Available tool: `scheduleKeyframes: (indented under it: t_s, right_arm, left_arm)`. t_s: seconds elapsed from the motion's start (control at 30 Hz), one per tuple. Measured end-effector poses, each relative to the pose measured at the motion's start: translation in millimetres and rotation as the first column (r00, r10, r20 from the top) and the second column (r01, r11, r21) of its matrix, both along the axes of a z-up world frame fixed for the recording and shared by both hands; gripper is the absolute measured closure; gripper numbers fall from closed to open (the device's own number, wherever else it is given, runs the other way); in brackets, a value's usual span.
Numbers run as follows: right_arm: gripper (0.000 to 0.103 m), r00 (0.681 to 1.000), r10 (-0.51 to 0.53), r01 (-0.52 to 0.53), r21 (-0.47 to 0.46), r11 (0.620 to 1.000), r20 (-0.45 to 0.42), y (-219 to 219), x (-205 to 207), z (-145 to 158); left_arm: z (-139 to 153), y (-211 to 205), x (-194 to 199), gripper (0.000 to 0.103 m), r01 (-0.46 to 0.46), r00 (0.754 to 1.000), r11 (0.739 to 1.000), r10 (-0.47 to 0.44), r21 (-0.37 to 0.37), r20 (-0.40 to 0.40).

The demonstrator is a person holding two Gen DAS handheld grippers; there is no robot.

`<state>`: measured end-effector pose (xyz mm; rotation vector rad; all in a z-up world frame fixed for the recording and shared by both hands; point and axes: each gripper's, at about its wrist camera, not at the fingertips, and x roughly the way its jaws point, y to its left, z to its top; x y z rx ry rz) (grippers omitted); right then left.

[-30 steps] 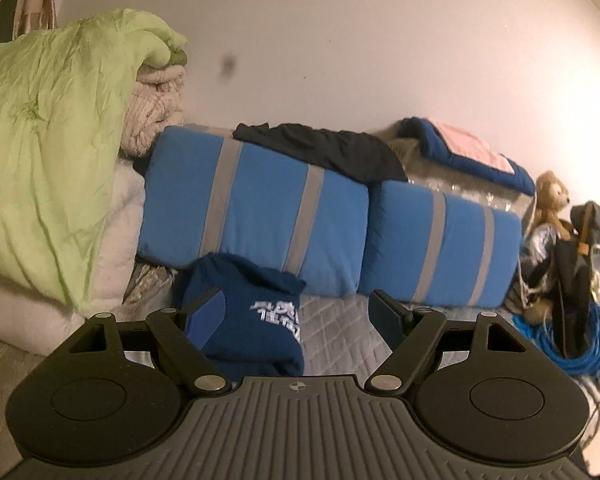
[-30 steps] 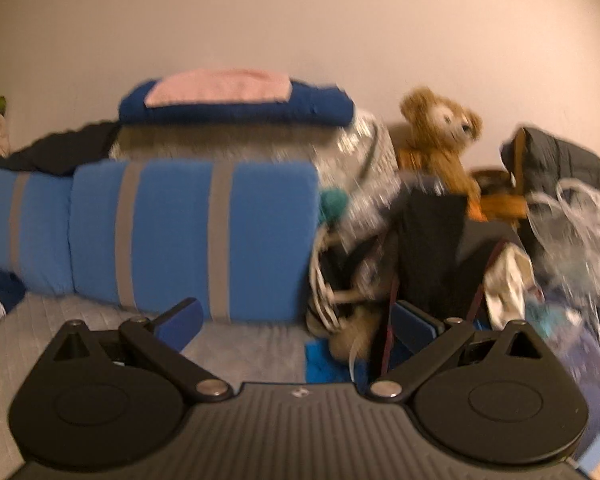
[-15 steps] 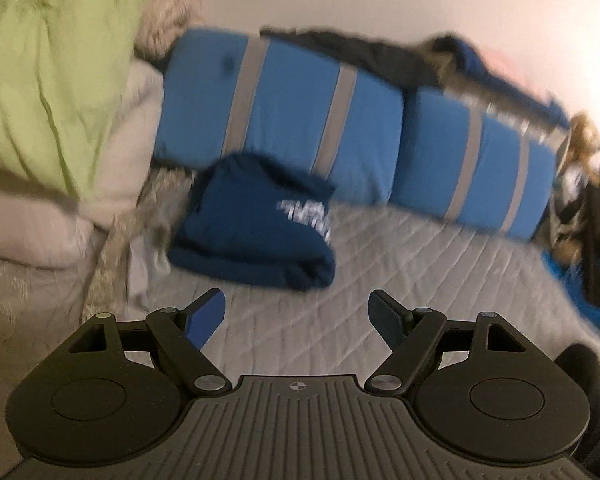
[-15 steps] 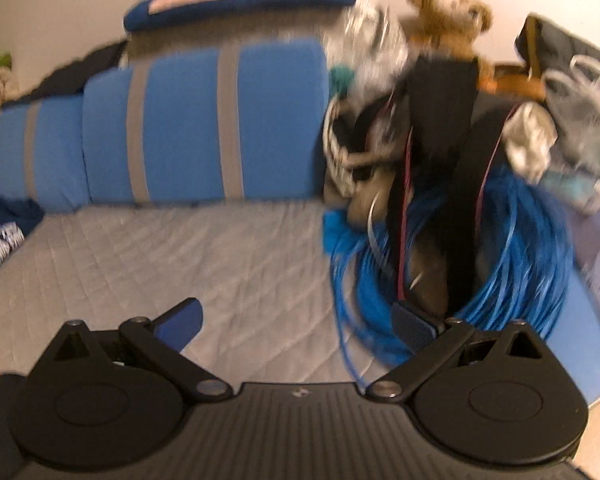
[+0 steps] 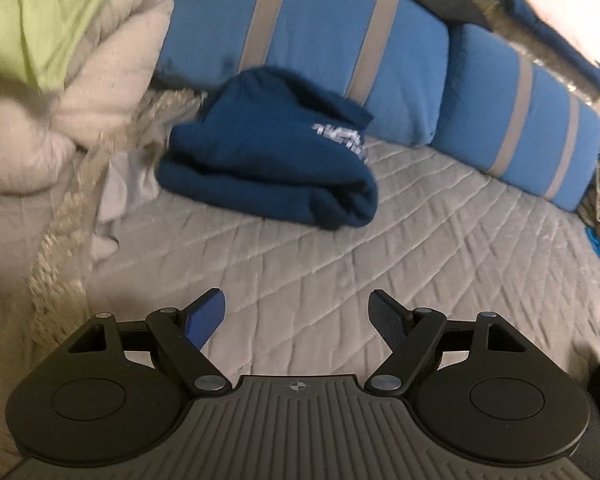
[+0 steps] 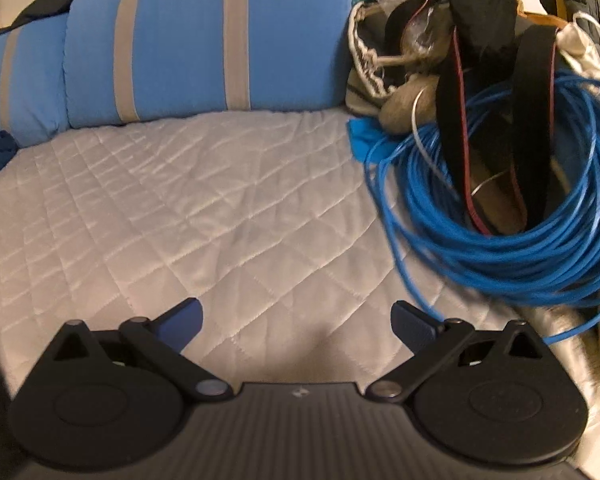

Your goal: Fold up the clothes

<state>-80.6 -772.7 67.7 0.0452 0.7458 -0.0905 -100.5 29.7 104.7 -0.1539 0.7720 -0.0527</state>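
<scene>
Here both the left gripper (image 5: 296, 316) and right gripper (image 6: 296, 320) tilt down over the quilt (image 5: 420, 248), fingers apart and empty.

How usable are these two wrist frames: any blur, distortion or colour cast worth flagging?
Left wrist view: motion blur smears the pale bedding at left and softens the navy folded garment; fisheye bends the blue cushions. Right wrist view: warm dim cast, blue cable coil slightly smeared, grey quilt stitching readable.
</scene>
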Motion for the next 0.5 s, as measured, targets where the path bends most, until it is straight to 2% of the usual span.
scheduleKeyframes:
  t_s: [0.17,0.27,0.37,0.43,0.5]
  right_arm:
    - [0.000,1.000,-0.027,0.028,-0.008,1.000,0.012,8.1,-0.5,-26.7]
    - [0.000,0.996,-0.089,0.089,0.029,0.996,0.023,8.2,-6.1,-41.5]
    - [0.000,0.991,-0.114,0.114,0.009,0.993,0.073,14.6,-15.7,-49.5]
    - [0.000,0.988,-0.123,0.124,-0.003,0.992,0.096,17.6,-19.2,-51.7]
    - [0.000,0.986,-0.127,0.130,-0.016,0.991,0.111,19.7,-21.4,-53.1]
  left_arm:
    - [-30.3,-3.5,8.1,0.024,-0.020,0.999,1.000,0.020,0.012,-0.034]
    - [-49.3,-7.8,10.5,0.024,-0.009,0.998,1.000,0.010,0.010,-0.058]
    - [-67.1,-12.4,14.1,0.024,-0.008,0.996,1.000,0.010,0.018,-0.088]
    - [-71.9,-18.4,12.6,0.017,0.001,0.999,0.999,0.002,0.055,-0.055]
    - [-76.6,-25.4,12.9,0.004,0.011,0.999,0.996,-0.008,0.089,-0.038]
